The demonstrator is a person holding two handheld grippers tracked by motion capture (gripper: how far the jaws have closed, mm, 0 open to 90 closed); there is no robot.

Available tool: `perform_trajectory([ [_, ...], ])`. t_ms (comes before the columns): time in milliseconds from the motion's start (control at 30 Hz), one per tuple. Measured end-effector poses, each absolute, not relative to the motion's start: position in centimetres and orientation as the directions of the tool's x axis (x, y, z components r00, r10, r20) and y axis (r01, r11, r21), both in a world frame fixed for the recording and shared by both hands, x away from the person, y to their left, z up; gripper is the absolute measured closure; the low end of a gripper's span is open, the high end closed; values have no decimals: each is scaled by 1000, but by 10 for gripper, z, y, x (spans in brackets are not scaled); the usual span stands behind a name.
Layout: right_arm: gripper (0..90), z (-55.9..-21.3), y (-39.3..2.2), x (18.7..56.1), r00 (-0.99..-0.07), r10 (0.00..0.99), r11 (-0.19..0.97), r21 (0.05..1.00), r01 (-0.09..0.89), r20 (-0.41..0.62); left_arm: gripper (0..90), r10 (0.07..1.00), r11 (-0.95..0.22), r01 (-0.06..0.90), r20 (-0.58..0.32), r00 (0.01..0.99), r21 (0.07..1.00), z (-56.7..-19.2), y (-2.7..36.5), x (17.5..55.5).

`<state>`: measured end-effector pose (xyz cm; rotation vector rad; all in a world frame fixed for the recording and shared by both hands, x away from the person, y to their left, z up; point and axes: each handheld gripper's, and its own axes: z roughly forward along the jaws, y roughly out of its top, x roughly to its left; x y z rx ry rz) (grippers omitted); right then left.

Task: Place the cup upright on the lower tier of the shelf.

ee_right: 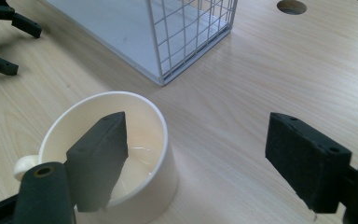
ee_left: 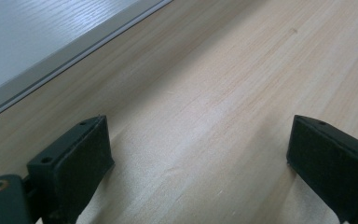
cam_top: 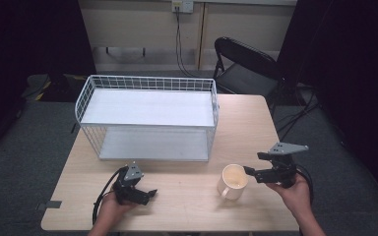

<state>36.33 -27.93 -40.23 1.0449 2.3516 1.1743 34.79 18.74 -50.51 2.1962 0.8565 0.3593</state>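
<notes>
You hold the right hand-held gripper with its jaws spread wide at the rim of the cream mug, which stands upright and empty on the table just in front of the white wire rack; in the right gripper view one jaw hangs over the mug's mouth and the other sits well clear outside its wall. To take it cleanly, you would likely lower so the wall lies between the pads, then close squarely on the side away from the handle. Your left hand-held gripper rests low over bare table near the rack's base, also wide apart and empty
</notes>
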Motion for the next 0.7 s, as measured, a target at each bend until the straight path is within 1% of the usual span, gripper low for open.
perform_trajectory([
  [167,225,-409,-272,363,-696,715,399,784,475,57,58,674,-505,467,-7,738,726,-505,187,348],
  [367,268,-420,-264,363,-705,706,403,781,478,67,58,675,-504,468,-7,738,726,-505,187,348],
  [500,311,-427,-261,364,-710,698,397,775,493,94,58,675,-504,468,-7,738,726,-505,187,348],
  [700,377,-432,-259,363,-713,694,401,770,497,99,58,675,-504,468,-7,738,726,-505,187,348],
])
